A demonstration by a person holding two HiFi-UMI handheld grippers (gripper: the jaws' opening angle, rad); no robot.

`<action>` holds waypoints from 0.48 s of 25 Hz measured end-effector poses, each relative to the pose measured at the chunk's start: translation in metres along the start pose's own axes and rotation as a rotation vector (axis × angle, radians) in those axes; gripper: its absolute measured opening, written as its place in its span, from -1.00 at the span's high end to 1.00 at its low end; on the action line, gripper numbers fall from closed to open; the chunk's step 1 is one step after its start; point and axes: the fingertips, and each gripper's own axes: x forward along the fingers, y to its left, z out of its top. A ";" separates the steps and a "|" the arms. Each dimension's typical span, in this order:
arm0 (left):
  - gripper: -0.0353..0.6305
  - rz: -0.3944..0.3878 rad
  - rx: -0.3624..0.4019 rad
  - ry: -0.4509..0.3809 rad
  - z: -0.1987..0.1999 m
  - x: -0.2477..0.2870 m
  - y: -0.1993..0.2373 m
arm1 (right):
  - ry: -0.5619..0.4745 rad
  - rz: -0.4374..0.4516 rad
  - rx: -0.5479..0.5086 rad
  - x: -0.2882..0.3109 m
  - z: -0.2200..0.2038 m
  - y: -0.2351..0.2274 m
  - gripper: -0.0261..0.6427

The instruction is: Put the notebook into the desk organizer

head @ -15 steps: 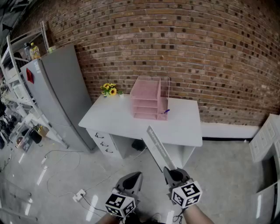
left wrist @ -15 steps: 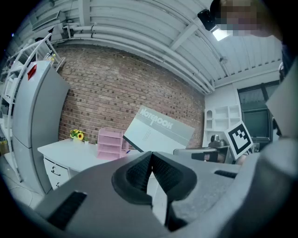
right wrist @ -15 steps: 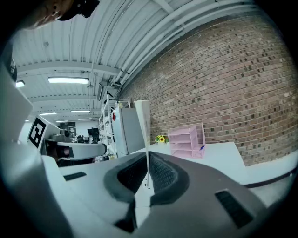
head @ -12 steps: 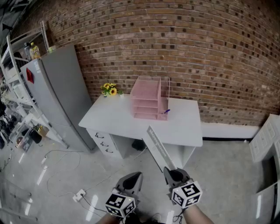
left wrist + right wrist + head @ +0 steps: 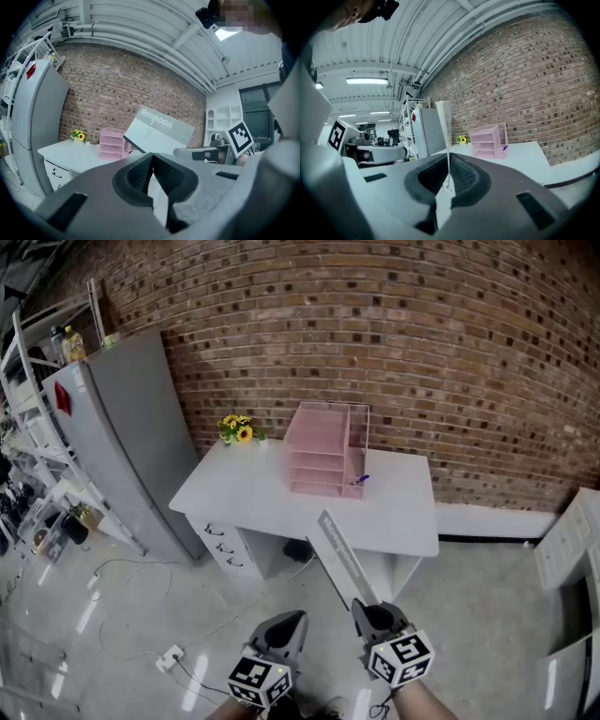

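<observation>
The right gripper (image 5: 371, 613) is pinching the near edge of the grey notebook (image 5: 341, 557) and holding it in the air, slanting up toward the white desk (image 5: 244, 491), well short of it. The left gripper (image 5: 285, 626) is hovering just beside the right one, its jaws pressed together on nothing. The pink desk organizer (image 5: 319, 457) is standing at the back of the desk against the brick wall (image 5: 422, 343), with yellow flowers (image 5: 235, 430) sitting near it.
</observation>
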 end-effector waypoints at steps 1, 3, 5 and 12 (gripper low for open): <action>0.88 -0.002 -0.002 0.003 -0.001 0.000 0.003 | 0.004 -0.003 0.000 0.003 0.000 0.001 0.89; 0.88 -0.005 -0.010 0.007 -0.001 0.002 0.012 | 0.009 -0.008 0.001 0.011 0.000 0.002 0.89; 0.88 -0.010 -0.017 0.010 -0.002 0.004 0.022 | 0.013 -0.014 0.004 0.021 -0.001 0.004 0.89; 0.88 -0.031 -0.028 0.011 0.000 0.007 0.066 | 0.029 -0.041 0.019 0.061 -0.001 0.012 0.89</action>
